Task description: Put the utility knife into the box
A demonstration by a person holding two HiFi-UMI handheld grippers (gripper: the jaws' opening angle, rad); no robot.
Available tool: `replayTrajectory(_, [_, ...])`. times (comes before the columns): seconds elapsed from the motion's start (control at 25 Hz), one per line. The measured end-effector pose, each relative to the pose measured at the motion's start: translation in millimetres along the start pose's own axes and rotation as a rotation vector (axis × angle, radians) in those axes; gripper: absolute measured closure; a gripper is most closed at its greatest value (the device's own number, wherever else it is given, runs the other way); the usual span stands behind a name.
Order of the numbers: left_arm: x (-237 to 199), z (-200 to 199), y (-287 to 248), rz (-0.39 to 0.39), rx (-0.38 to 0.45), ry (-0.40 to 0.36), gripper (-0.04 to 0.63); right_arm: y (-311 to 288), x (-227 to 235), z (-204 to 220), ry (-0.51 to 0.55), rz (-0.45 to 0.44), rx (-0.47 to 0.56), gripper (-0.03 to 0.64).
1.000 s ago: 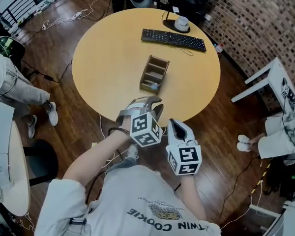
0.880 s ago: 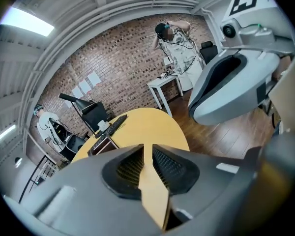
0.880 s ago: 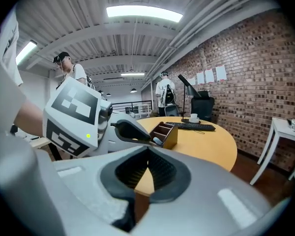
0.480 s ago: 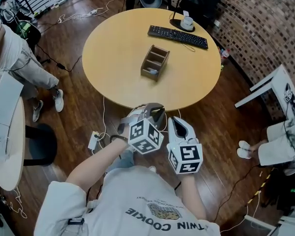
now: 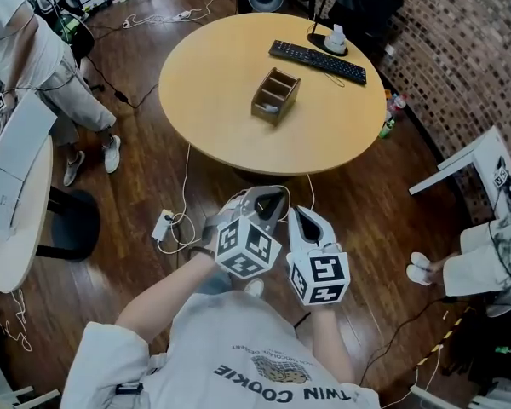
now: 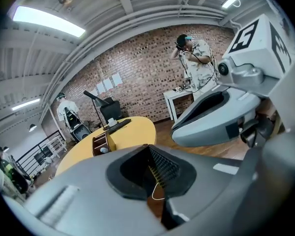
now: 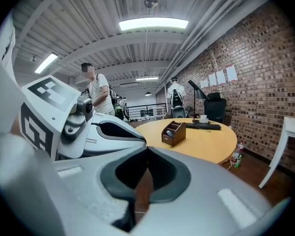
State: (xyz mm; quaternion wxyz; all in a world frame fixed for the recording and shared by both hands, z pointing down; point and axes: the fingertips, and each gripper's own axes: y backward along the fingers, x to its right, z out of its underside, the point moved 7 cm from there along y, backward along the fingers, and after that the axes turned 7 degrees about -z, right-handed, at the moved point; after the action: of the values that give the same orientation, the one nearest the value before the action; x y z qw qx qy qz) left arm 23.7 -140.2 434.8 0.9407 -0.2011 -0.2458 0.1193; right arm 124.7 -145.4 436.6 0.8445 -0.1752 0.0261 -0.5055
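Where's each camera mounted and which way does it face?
Head view: on the person's head, steeply down at the round wooden table; shows forearms, left hand-held gripper, right hand-held gripper.
Left gripper view: on the left hand-held gripper, along its just-closed, empty jaws toward the table; right hand-held gripper alongside.
Right gripper view: on the right one, along its shut, empty jaws toward the table; left one alongside.
All share the brown wooden compartment box on the table.

A brown wooden compartmented box stands near the round yellow table's middle, a black keyboard along its far edge.
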Motion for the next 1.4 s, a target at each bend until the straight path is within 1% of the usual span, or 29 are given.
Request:
replayTrajectory(0.08, [3.0, 1.2, 10.1, -0.004, -0.002, 0.042, 0.588, 4.2, -6.1, 1.9, 0.000, -0.007, 0.000, 0.617])
replayTrajectory(0.24, [7.4, 12.2, 35.7, -0.022, -0.010, 0.079, 0.588, 6.9, -25.2, 4.6, -0.005, -0.031, 0.003, 0.617])
replayTrajectory(0.36, [8.1, 21.5, 56.2, -0.033, -0.011, 0.136, 0.588, 9.2, -44.0, 6.4, 0.010, -0.043, -0.001, 0.617])
replayTrajectory(0.76, [9.2, 58.1, 153.8, -0.059, 0.022, 0.275, 0.589, 20.7, -135.1, 17.0, 0.022, -0.057, 0.002, 0.617])
replayTrajectory(0.88, [14.4, 68.4, 182.0, -0.061, 0.026, 0.302, 0.589, 30.1, -164.4, 21.8, 0.015, -0.055, 0.012, 0.617])
replayTrajectory(1.12, [24.9, 91.7, 233.7, -0.059, 0.039, 0.339, 0.589, 52.5, -214.9, 30.4, 0.011, -0.011, 0.024, 0.617])
replayTrajectory(1.32, [32.7, 103.0, 266.0, -0.052, 0.062, 0.391, 0.589, 67.5, -248.3, 38.2, -0.002, 0.009, 0.020, 0.617])
replayTrajectory(1.4, [36.2, 103.6, 274.9, -0.046, 0.074, 0.399, 0.589, 72.9, -257.2, 38.5, 0.000, 0.016, 0.018, 0.617])
